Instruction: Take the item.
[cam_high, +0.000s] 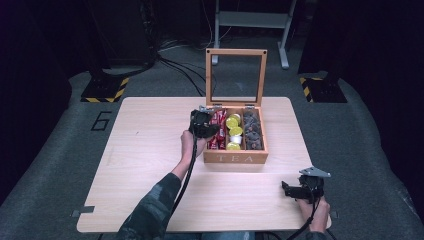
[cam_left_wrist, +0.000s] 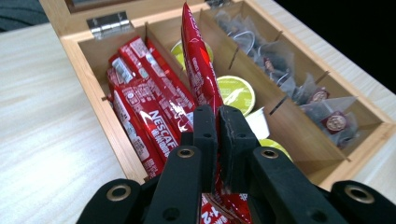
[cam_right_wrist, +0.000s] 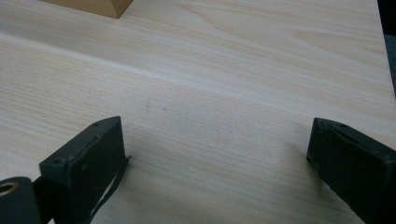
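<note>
Count: one tea box (cam_high: 235, 158), three columns of stock, two grippers.

One wooden box with one glass-paned lid (cam_high: 236, 76) standing open; three lengthwise compartments; left column: red Nescafé sachets (cam_left_wrist: 144, 105), about four or five lying flat, exact count unclear where they overlap; plus one red sachet (cam_left_wrist: 198, 70) raised clear of the stack; middle column: four yellow-green capsules (cam_high: 233, 132) seen from above; right column: mesh tea bags (cam_left_wrist: 299, 79), roughly five or six, too bunched to count exactly; one table (cam_high: 150, 165); left gripper (cam_left_wrist: 217, 119) and right gripper (cam_right_wrist: 215, 154), one each.
</note>
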